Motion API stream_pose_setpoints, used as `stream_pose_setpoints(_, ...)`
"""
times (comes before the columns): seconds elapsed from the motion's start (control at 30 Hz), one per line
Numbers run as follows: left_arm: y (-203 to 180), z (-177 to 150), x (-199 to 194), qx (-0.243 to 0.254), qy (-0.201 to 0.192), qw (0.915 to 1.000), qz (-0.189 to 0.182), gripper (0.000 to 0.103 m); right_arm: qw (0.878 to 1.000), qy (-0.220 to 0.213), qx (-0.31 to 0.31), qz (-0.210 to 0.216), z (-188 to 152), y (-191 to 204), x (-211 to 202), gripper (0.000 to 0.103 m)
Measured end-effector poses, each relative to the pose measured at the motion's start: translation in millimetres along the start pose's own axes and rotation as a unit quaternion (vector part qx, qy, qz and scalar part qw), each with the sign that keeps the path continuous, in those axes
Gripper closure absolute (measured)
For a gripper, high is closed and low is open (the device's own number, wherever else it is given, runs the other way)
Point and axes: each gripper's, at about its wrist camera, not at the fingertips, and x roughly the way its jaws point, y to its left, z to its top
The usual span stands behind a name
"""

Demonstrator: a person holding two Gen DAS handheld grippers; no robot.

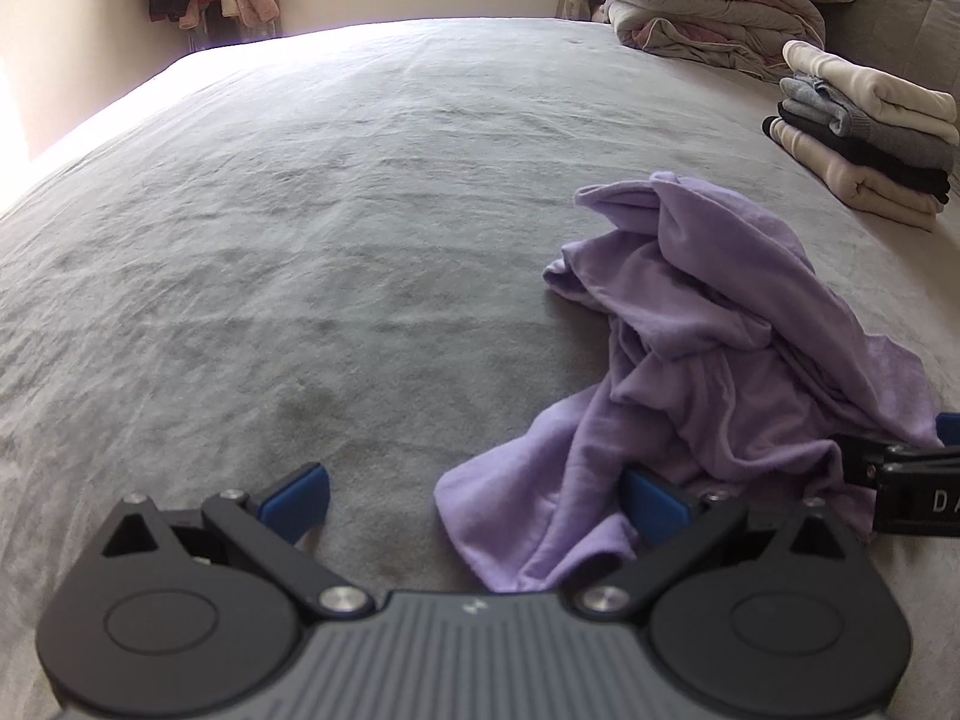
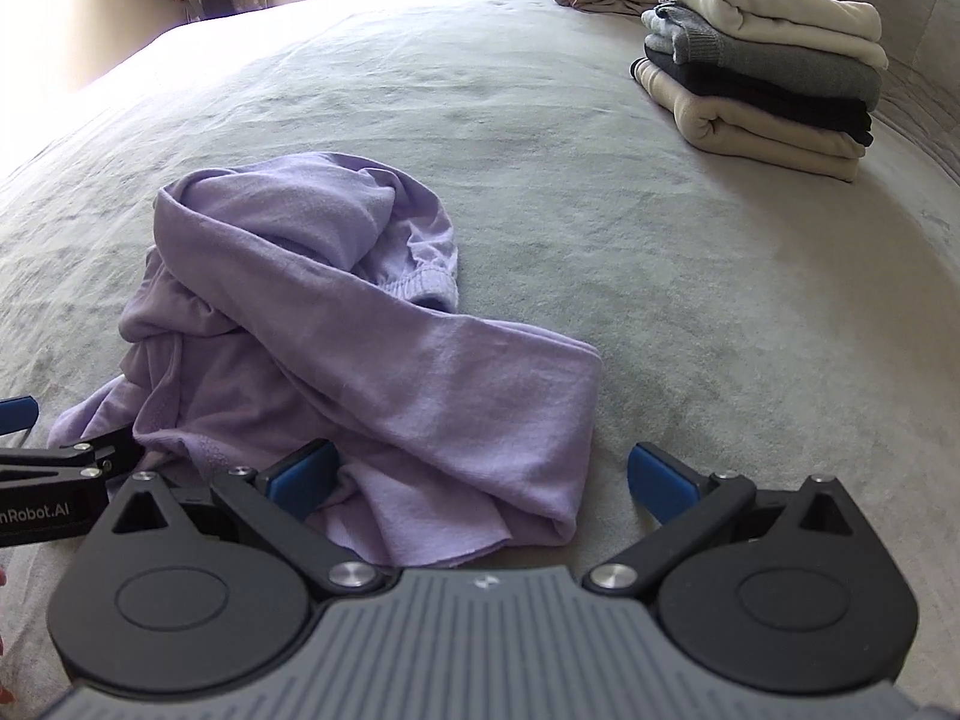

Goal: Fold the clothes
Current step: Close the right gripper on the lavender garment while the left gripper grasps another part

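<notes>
Lilac garment (image 2: 336,348), crumpled at our 12 o'clock on the bed (image 1: 300,240); both grippers (left gripper (image 1: 474,504), right gripper (image 2: 483,480)) spread apart, empty; we risk pinching several bunched layers.

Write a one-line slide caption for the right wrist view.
Open right claw poised over a crumpled lilac garment on a grey bed, folded clothes stack behind.

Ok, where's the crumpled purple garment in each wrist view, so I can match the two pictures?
Left wrist view: the purple garment lies right of centre, its near edge between the open left gripper fingers.
Right wrist view: the purple garment lies left of centre, its near edge between the open right gripper fingers.
Shared landmark: the stack of folded clothes, far right on the bed.
</notes>
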Motion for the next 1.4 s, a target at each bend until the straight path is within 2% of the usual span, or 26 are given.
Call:
stream_pose_setpoints(0.2, -3.4, 1.3, -1.8, 0.007, -0.001, 1.0000, 0.006, 0.000, 1.000, 0.007, 0.000, 0.002, 3.3, -1.4, 0.9, 0.000)
stream_pose_setpoints(0.4, -0.4, 7.1, -5.4, 0.022, 0.010, 0.9997, -0.007, 0.001, 1.000, -0.010, -0.021, 0.011, 7.3, 0.7, -7.2, 0.000)
stream_pose_setpoints(0.63, 14.8, 15.5, -25.6, 0.001, -0.036, 0.9987, -0.035, 0.001, 0.996, -0.063, -0.016, 0.056, 17.6, 5.1, -25.0, 0.002)
stream_pose_setpoints(0.7, 18.1, 16.9, -27.3, -0.004, -0.038, 0.9984, -0.040, 0.001, 0.995, -0.071, -0.015, 0.067, 20.4, 7.8, -26.7, 0.008)
stream_pose_setpoints(0.8, 24.9, 17.9, -26.7, -0.024, -0.032, 0.9974, -0.059, 0.002, 0.994, -0.072, -0.009, 0.086, 23.2, 12.0, -25.0, 0.022)
stream_pose_setpoints(1.0, 36.6, 18.5, -22.4, -0.077, -0.019, 0.9891, -0.124, 0.022, 0.992, -0.065, -0.001, 0.112, 24.4, 19.0, -17.2, 0.050)
stream_pose_setpoints(1.07, 37.3, 18.8, -22.3, -0.088, -0.025, 0.9841, -0.152, 0.033, 0.992, -0.063, -0.001, 0.112, 24.6, 19.3, -15.0, 0.068)
stream_pose_setpoints(1.1, 37.2, 19.2, -22.2, -0.093, -0.027, 0.9818, -0.164, 0.034, 0.992, -0.064, 0.003, 0.113, 24.5, 17.4, -15.4, 0.073)
stream_pose_setpoints(1.13, 36.4, 20.1, -21.8, -0.098, -0.029, 0.9796, -0.173, 0.034, 0.991, -0.064, 0.006, 0.114, 24.3, 15.4, -15.8, 0.087)
stream_pose_setpoints(1.23, 33.3, 23.2, -19.9, -0.112, -0.036, 0.9730, -0.199, 0.035, 0.991, -0.068, 0.018, 0.115, 23.8, 9.2, -18.2, 0.094)
stream_pose_setpoints(1.3, 30.1, 25.8, -17.4, -0.119, -0.039, 0.9692, -0.212, 0.036, 0.991, -0.075, 0.027, 0.110, 23.5, 4.1, -21.8, 0.095)
stream_pose_setpoints(1.4, 24.3, 30.8, -11.4, -0.132, -0.044, 0.9624, -0.233, 0.048, 0.990, -0.086, 0.038, 0.100, 23.3, -4.8, -28.2, 0.095)
